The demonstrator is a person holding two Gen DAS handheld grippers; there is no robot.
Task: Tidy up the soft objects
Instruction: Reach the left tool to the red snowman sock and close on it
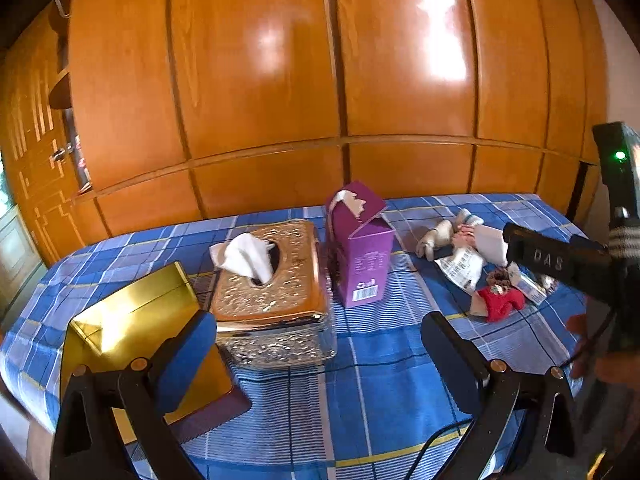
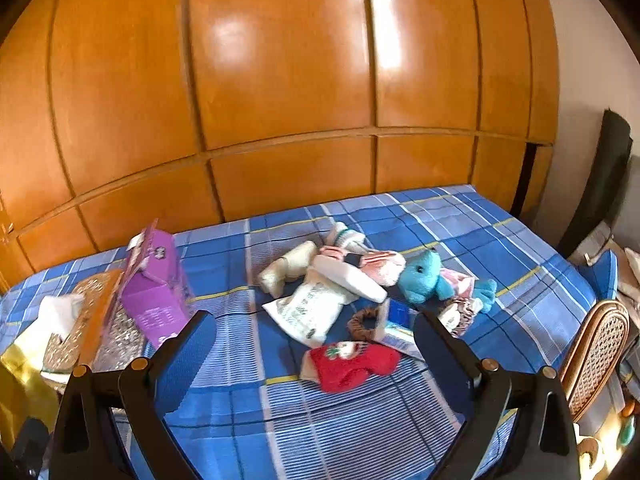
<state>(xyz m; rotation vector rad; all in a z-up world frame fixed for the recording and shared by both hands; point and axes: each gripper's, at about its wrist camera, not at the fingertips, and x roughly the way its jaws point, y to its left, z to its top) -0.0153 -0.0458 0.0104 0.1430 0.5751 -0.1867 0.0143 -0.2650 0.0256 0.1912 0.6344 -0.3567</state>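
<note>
A pile of soft things lies on the blue plaid cloth: a red sock, a blue plush toy, a white printed pouch, cream and pink socks and a brown scrunchie. My right gripper is open, just short of the red sock, holding nothing. My left gripper is open and empty, in front of the tissue box. The pile shows at the right of the left wrist view, with the red sock.
A purple carton stands beside the gold tissue box. An open gold box lies at the left. The right gripper's body reaches in from the right. Wooden wardrobe doors stand behind. A wicker chair is at the right.
</note>
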